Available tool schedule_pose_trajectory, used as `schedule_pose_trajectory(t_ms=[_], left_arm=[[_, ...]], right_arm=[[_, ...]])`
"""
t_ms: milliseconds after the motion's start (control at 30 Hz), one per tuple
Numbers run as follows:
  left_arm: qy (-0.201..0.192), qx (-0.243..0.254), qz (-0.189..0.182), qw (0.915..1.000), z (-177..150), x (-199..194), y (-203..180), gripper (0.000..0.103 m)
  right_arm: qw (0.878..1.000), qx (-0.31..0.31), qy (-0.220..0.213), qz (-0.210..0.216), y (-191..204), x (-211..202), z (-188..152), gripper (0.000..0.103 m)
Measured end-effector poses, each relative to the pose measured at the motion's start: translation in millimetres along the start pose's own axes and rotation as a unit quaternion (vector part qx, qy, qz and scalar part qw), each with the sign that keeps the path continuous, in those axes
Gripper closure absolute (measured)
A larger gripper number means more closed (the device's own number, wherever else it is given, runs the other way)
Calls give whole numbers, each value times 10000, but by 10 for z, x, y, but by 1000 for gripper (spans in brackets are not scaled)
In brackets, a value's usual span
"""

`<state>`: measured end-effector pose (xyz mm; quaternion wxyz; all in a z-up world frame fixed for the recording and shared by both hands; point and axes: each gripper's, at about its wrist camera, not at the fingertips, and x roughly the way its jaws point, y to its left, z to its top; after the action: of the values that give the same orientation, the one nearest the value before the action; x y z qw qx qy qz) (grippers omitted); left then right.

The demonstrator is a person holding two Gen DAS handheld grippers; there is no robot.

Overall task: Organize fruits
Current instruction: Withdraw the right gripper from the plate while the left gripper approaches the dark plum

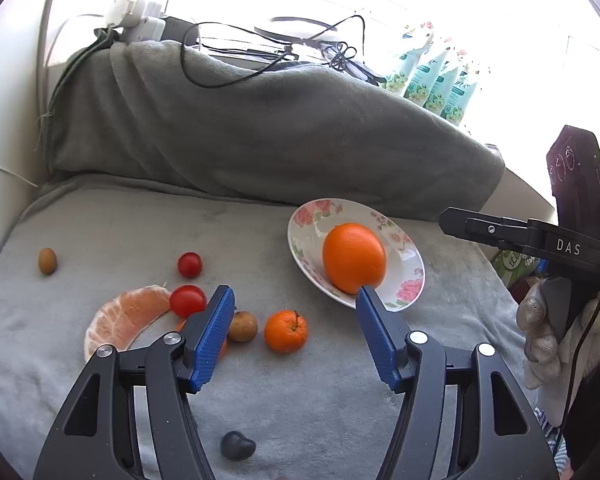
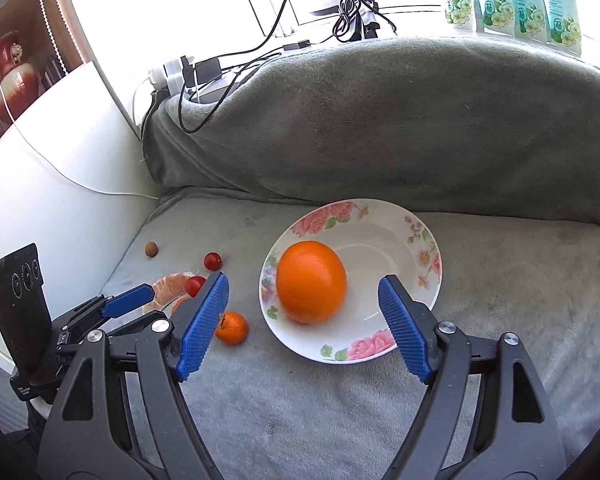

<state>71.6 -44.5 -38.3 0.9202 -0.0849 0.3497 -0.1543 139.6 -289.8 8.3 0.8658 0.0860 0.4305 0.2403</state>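
A big orange (image 1: pixel 354 258) lies in a white flowered plate (image 1: pixel 308 236) on the grey blanket. Left of the plate lie a small mandarin (image 1: pixel 286 330), two cherry tomatoes (image 1: pixel 190 265) (image 1: pixel 187 300), a peeled citrus half (image 1: pixel 124 320) and two small brown fruits (image 1: pixel 242 326) (image 1: pixel 47 261). My left gripper (image 1: pixel 295 294) is open above the blanket, holding nothing, with the mandarin below its gap. My right gripper (image 2: pixel 303 280) is open wide just short of the plate (image 2: pixel 380 240), and the orange (image 2: pixel 311 282) is free beyond its tips. An orange piece is partly hidden behind the left finger.
A rolled grey blanket (image 1: pixel 260 128) rises behind the plate, with cables (image 1: pixel 236 60) and chargers on top. Several tissue packs (image 1: pixel 432 80) stand at the window. A dark heart-shaped object (image 1: pixel 238 445) lies near the front. A gloved hand (image 1: pixel 540 340) holds the right gripper's handle.
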Motion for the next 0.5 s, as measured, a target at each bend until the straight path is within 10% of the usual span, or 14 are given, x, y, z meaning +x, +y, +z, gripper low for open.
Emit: schedule_pose_trajectory(t_ms=[500], left_arm=[[-74,-177,869,9960,-254,-372,670,40]], right_arm=[[9990,-359,69,249,361,65,-52,23]])
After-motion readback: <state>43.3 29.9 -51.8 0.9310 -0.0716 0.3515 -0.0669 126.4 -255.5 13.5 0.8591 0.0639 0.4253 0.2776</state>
